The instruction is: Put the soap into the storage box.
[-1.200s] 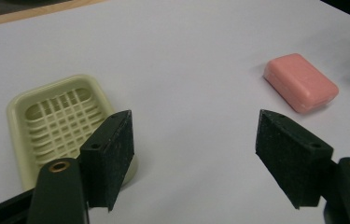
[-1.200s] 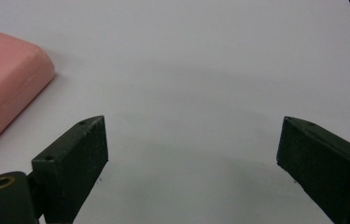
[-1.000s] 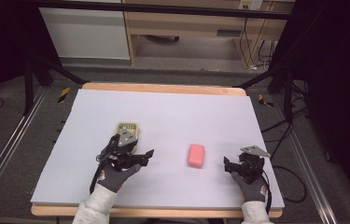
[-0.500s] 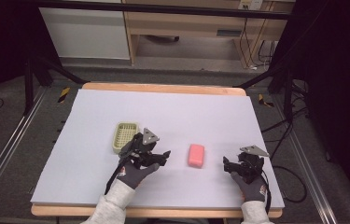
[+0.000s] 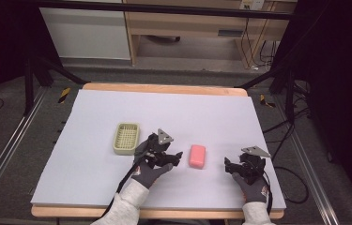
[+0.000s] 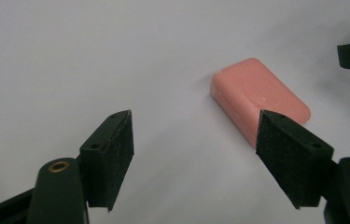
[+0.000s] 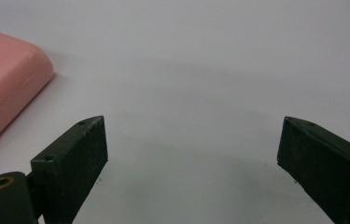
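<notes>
One pink soap bar (image 5: 197, 156) is the piece in play, lying flat on the white desk (image 5: 94, 173) between the two tools, well right of the pale green soap dish (image 5: 126, 138).

Left tool (image 5: 171, 157) sits just left of the bar, jaws apart, nothing between the pads. In the left gripper view the bar (image 6: 259, 98) lies ahead and right of centre, with the right-hand pad (image 6: 289, 156) overlapping its near corner (can't tell if it touches; looks clear). Not lined up to straddle it yet.

Right tool (image 5: 232, 166) rests near the desk on the bar's other side, jaws wide apart and empty. Its view catches the bar (image 7: 4, 79) at the left edge.

Handling, my read:
- Light, rigid, one solid block. Won't flex or crush under the pads.
- Rounded edges and a smooth, waxy-looking face, so likely slippery. A pinch on the corners could squirt it out.
- Surface looks dry (no sheen or wet marks), which helps.
- It sits low on the desk, so the pads need to come nearly down to the surface.

Grip point: across the short width, pads on the two long flat sides at mid-length, square to the bar. Moderate squeeze; too much may dent the surface.
</notes>
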A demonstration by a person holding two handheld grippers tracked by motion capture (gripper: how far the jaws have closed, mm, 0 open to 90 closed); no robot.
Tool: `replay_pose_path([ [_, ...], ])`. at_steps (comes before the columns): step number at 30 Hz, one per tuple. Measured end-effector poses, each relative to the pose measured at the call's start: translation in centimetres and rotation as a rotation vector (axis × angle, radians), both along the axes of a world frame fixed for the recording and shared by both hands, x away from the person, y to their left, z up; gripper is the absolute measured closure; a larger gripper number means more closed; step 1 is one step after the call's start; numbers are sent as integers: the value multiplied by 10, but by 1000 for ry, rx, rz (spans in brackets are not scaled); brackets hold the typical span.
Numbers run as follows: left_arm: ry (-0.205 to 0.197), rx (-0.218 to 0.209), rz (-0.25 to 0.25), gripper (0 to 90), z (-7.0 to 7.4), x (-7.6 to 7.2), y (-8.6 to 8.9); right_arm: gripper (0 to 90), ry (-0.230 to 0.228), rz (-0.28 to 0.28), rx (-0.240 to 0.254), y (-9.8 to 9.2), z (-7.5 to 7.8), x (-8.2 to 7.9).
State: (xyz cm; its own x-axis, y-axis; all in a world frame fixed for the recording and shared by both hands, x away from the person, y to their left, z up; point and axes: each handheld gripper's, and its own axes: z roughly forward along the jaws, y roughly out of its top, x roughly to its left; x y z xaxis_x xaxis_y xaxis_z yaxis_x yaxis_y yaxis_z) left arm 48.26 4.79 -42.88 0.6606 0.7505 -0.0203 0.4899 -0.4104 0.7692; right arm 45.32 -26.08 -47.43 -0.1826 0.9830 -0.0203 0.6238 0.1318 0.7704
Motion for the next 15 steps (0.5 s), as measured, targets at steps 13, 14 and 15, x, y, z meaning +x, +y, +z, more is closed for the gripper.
replay_pose_path([
  [13,12,49,-26,247,0,8,-45,86,0,-11,8,-1,0,0],
  [14,19,45,-25,247,-1,9,-48,86,0,-10,8,-1,0,0],
  [15,23,45,-27,247,-2,9,-51,86,0,-12,8,-1,0,0],
])
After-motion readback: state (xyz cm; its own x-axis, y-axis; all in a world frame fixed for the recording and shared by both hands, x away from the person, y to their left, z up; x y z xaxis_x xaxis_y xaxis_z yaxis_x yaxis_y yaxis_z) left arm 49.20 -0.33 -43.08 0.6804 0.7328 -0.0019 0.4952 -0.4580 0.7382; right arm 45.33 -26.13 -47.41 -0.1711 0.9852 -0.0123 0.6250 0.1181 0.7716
